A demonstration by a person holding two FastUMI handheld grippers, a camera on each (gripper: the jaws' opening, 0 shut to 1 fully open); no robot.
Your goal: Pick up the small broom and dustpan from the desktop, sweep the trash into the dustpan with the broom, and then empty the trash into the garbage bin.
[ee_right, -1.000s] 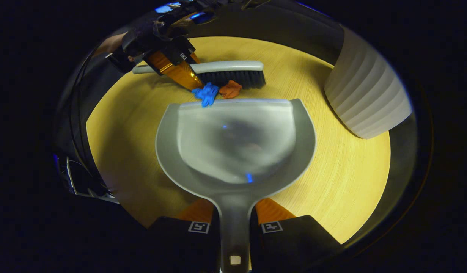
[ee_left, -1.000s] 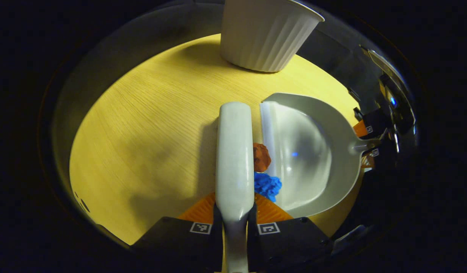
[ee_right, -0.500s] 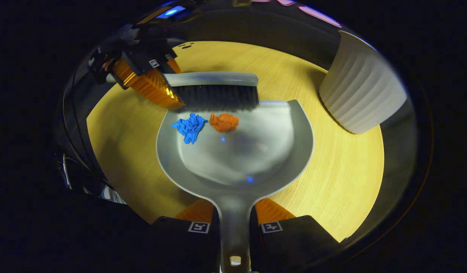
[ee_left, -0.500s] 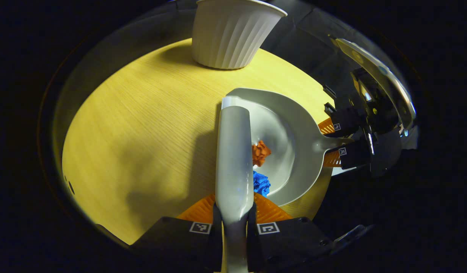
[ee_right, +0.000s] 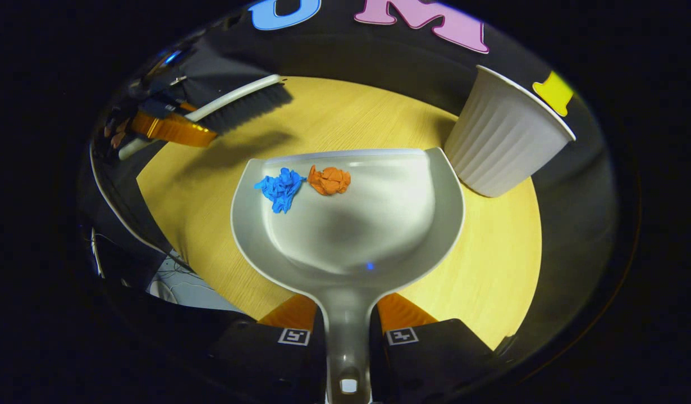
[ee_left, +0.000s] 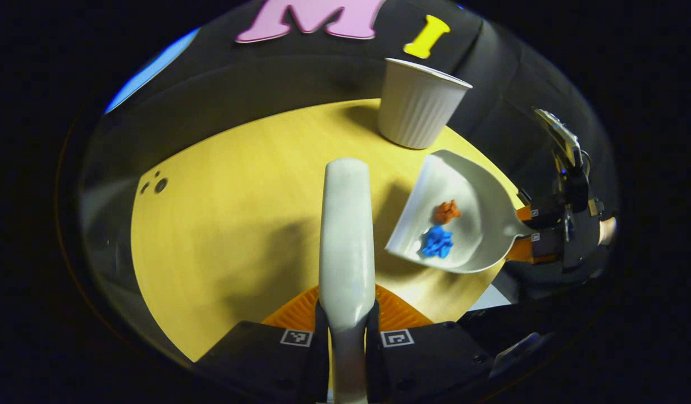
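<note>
Since the earlier frame the broom [ee_right: 238, 104] has drawn back from the dustpan [ee_right: 351, 235] to the upper left of the right gripper view, and the dustpan appears raised off the table [ee_right: 491, 269], casting a shadow beneath it in the left gripper view.

Current state:
- Left gripper [ee_left: 346, 322]: clenched on the broom handle, which runs up the centre of its own view.
- Right gripper [ee_right: 346, 331]: clenched on the dustpan handle at bottom centre of its view.
- Trash: the blue scrap [ee_right: 280, 188] and the orange scrap [ee_right: 329, 179] lie side by side inside the dustpan, close to its front lip.
- Garbage bin [ee_right: 505, 140]: a white ribbed bin, upright at the upper right of the right gripper view, just beyond the dustpan's right corner.

Step in hand: sweeping is judged complete; the carry to the bin is under way.

Next move: bring the dustpan lip over the bin's open rim, then tip forward. Keep the lip level or slightly raised in transit, since both scraps sit near the edge and could slide off early
</note>
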